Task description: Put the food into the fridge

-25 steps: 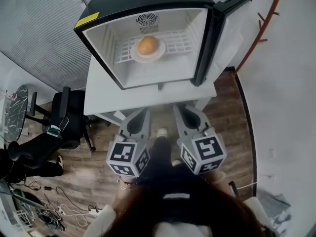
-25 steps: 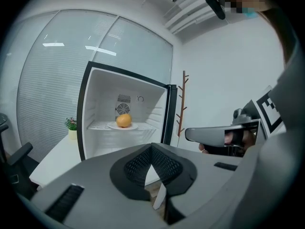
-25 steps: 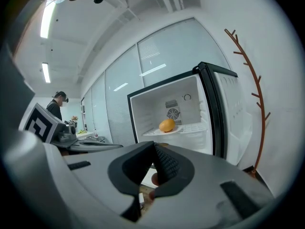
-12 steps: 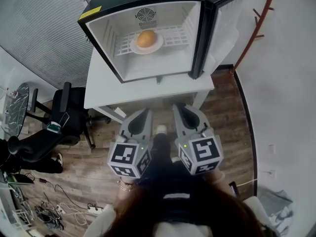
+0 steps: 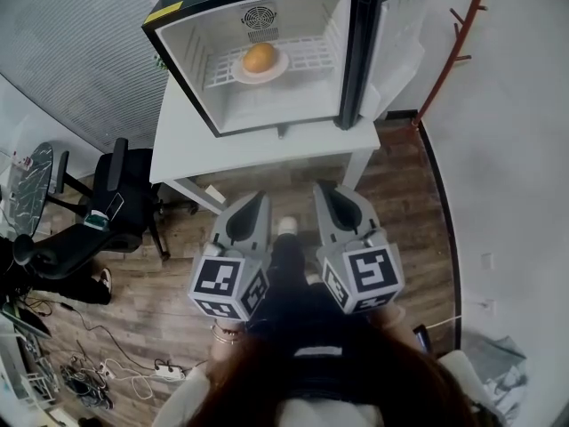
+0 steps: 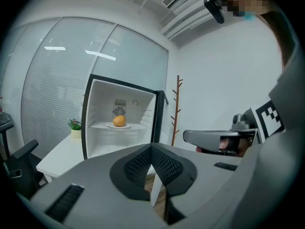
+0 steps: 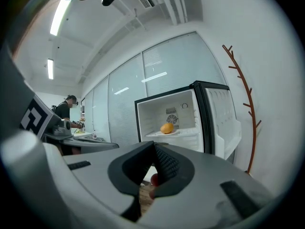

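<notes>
Left gripper (image 5: pixel 256 201) and right gripper (image 5: pixel 324 192), both closed and empty, hang well back from the table (image 5: pixel 258 154) edge. The fridge door (image 5: pixel 393 34) stands open. Only the head view shows floor cables (image 5: pixel 116 376).

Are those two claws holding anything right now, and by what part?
Nothing. The left gripper and right gripper are both shut and empty; the orange food sits on its plate inside the fridge.
</notes>
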### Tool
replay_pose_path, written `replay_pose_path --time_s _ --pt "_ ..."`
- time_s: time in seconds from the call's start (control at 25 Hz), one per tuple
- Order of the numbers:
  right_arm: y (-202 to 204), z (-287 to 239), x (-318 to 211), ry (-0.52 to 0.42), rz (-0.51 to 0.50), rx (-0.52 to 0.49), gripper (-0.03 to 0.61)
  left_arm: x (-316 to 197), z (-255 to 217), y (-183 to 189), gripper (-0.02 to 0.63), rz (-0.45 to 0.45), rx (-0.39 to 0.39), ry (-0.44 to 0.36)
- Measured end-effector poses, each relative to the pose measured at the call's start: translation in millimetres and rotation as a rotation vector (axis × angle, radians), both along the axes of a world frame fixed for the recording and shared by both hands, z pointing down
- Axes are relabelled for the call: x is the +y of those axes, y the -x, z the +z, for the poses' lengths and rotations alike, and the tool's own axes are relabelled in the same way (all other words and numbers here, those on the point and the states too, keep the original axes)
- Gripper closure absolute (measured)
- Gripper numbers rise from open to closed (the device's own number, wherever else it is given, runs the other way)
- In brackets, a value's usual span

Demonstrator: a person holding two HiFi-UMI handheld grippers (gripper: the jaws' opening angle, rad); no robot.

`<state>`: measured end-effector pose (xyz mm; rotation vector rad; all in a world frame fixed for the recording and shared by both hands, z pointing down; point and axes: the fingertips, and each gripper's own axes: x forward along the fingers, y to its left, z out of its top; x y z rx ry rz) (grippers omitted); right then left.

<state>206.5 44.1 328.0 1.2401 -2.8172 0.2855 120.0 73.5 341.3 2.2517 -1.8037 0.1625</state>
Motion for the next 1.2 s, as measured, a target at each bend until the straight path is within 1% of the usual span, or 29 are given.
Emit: replay_pose_path --time_s 0.36,0.64,0.88,1.08,1.2 --pt "-14.3 2.2 20.6 -0.009 -0.006 0.008 0.581 21.2 3.2 -1.7 0.611 -0.038 0.006 0.003" --pt "-14.9 -0.1 31.8 -0.041 -0.024 0.046 0.581 30.5 -0.1 -8.4 0.611 -0.041 0.006 0.010" --pt "-16.7 0.5 37.0 -0.037 -0.023 0.032 0.583 33.8 -1.7 -10.4 0.611 -0.039 0.003 0.002" --pt "-17.2 0.8 37.8 -0.033 -0.025 0.037 0.582 33.3 -6.1 -13.2 0.611 -0.029 0.041 -0.012" --pt "-16.3 -0.2 37.9 -0.027 -0.025 0.031 0.581 31.7 -7.2 -11.9 0.611 -0.027 0.036 -0.016"
